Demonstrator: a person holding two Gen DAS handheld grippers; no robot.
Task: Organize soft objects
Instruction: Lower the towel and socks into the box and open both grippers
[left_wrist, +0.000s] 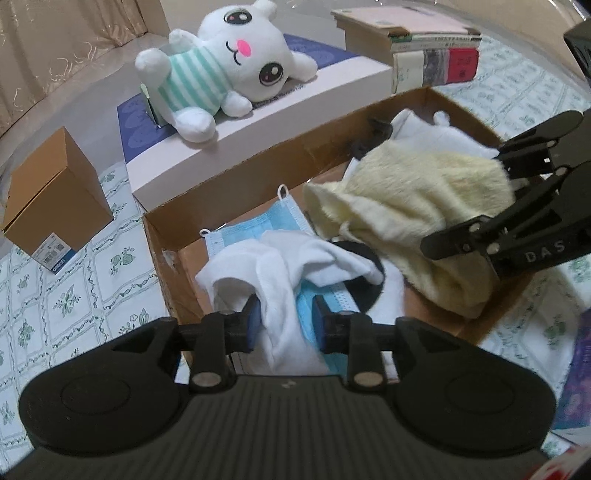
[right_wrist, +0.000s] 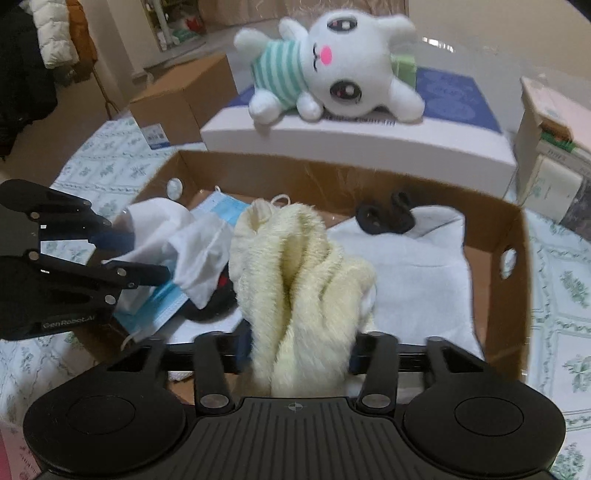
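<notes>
My left gripper (left_wrist: 284, 325) is shut on a white cloth (left_wrist: 280, 269) and a blue face mask (left_wrist: 255, 232), over the left end of the cardboard box (left_wrist: 177, 280). My right gripper (right_wrist: 299, 354) is shut on a fluffy pale yellow pouch (right_wrist: 295, 273), held over the box (right_wrist: 517, 266). The pouch also shows in the left wrist view (left_wrist: 406, 199), with the right gripper (left_wrist: 517, 206) on it. In the right wrist view the left gripper (right_wrist: 140, 254) holds the white cloth (right_wrist: 177, 236) and mask (right_wrist: 155, 310). A white cloth (right_wrist: 417, 258) and black items (right_wrist: 384, 218) lie in the box.
A white plush rabbit in a striped shirt (left_wrist: 221, 70) lies on a white and blue flat box (left_wrist: 258, 147) behind the cardboard box. A small brown carton (left_wrist: 55, 199) stands at the left. Stacked books (left_wrist: 417, 48) are at the back right. A floral tablecloth (left_wrist: 74, 295) covers the table.
</notes>
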